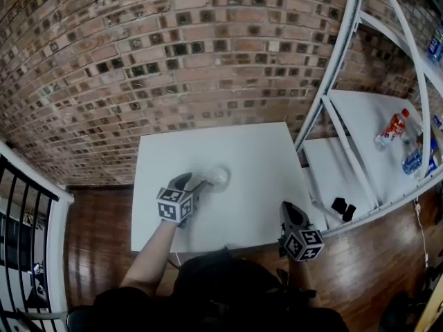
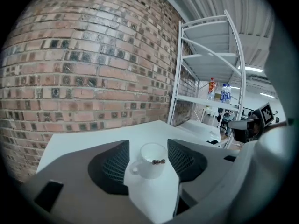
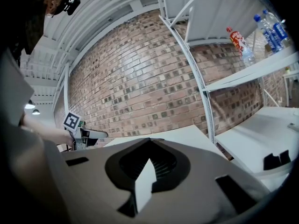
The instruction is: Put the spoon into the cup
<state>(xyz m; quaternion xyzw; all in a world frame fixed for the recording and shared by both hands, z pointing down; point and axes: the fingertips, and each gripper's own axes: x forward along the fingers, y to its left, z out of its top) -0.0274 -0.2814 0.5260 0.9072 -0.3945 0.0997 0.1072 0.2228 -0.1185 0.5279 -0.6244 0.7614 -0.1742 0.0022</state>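
A white cup (image 1: 219, 178) stands on the white table (image 1: 235, 144), left of its middle. In the left gripper view the cup (image 2: 150, 164) has its handle to the left, and the spoon's dark end (image 2: 158, 161) rests at the rim, the rest hidden inside. My left gripper (image 1: 201, 183) is just short of the cup; its jaws (image 2: 148, 144) stand open on either side of the cup without touching it. My right gripper (image 1: 288, 210) hovers at the table's near right corner, its pads (image 3: 149, 141) meeting at the tips with nothing between them.
A white shelf rack (image 1: 344, 126) stands right of the table, with a red-labelled bottle (image 1: 392, 130), a blue-labelled bottle (image 1: 414, 159) and two small black things (image 1: 342, 209) on its shelves. A brick wall (image 1: 173, 54) runs behind. A black railing (image 1: 21, 206) is at the left.
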